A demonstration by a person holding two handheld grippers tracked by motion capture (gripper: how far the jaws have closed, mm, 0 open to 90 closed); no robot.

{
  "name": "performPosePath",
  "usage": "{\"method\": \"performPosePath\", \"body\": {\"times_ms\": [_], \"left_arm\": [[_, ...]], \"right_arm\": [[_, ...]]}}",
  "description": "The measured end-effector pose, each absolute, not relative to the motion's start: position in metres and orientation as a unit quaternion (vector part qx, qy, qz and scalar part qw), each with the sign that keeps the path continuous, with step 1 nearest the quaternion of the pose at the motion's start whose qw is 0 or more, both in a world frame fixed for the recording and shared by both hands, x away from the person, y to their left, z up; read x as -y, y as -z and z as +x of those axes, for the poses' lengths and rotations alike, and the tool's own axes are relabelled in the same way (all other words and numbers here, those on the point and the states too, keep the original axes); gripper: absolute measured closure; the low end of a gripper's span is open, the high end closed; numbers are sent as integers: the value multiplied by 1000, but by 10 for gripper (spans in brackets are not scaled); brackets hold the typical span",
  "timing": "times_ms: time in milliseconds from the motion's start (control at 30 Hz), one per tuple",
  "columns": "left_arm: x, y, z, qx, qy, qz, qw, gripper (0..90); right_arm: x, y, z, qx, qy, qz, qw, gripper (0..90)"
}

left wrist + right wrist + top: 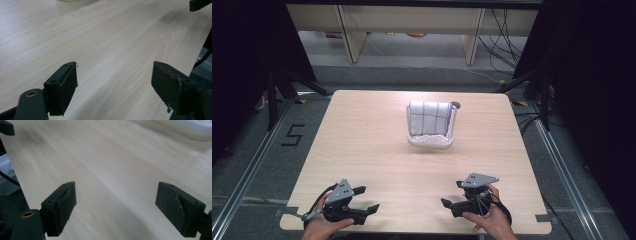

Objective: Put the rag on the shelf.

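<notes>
Wooden table [377, 150]: towel [428, 117] is draped on rack [454, 131] at far centre, untouched. Left gripper [368, 200] and right gripper [451, 195] are held near, jaws spread, nothing gripped.

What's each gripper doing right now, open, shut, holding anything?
Left gripper: open, holding nothing, over bare table.
Right gripper: open, holding nothing, also at the near edge, apart from the white rack with the cloth.

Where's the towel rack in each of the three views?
High view: towel rack mid-table, toward the far edge.
Left gripper view: a pale sliver of the towel rack at the top edge.
Right gripper view: its white base in the top right corner.
Shared landmark: the wooden table.
</notes>
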State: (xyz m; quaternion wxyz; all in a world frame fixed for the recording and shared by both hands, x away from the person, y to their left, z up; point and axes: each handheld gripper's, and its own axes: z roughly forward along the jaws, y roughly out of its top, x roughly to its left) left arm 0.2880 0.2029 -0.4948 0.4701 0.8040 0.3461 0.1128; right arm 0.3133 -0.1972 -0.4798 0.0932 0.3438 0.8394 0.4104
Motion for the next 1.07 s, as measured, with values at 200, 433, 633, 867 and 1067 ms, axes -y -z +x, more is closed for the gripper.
{"method": "performPosePath", "body": {"times_ms": [200, 433, 633, 867, 1067], "left_arm": [[-203, 498, 285, -348, -116, 805, 467, 203], [-201, 500, 285, -345, -113, 807, 465, 202], [-202, 500, 286, -344, -115, 809, 463, 201], [-202, 502, 287, -344, -117, 806, 468, 201], [-204, 502, 289, -351, -119, 806, 461, 198]], "right_arm": [[207, 489, 303, -844, -389, 358, 86, 175], [209, 489, 293, -849, -381, 353, 95, 174], [209, 490, 293, -852, -380, 347, 95, 173], [208, 490, 292, -854, -376, 349, 89, 173], [209, 491, 293, -857, -373, 345, 90, 174]]}}
